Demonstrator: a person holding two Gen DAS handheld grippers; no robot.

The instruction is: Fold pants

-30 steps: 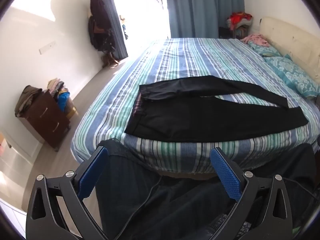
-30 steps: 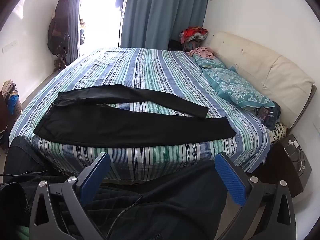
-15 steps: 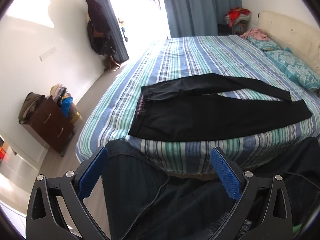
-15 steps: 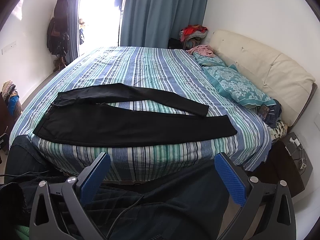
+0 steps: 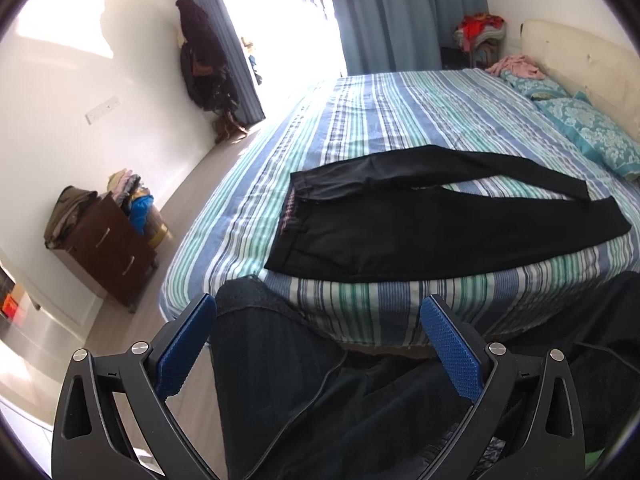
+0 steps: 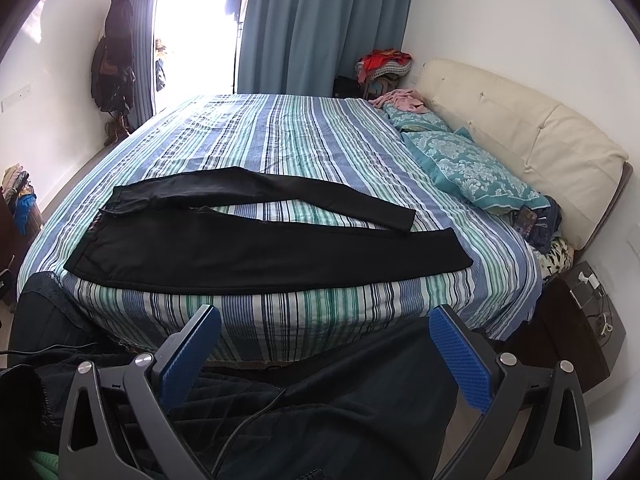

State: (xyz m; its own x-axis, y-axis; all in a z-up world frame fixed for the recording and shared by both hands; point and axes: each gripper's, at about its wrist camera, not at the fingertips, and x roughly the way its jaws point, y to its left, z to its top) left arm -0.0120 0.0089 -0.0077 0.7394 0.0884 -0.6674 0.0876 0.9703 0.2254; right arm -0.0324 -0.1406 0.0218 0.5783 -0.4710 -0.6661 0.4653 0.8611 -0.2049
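Black pants (image 5: 432, 236) at frame centre look soft, light and limp; pinch waistband and hem, both grippers' fingers (image 5: 450, 354) spread wide, empty

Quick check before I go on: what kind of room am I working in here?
A home bedroom, by the look of it: a large bed with a striped sheet, a teal pillow against a padded headboard, and black pants laid out flat on the bed.

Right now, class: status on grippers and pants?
Left gripper open, right gripper open, both empty. Pants flat on bed, unfolded. Nothing in the way.
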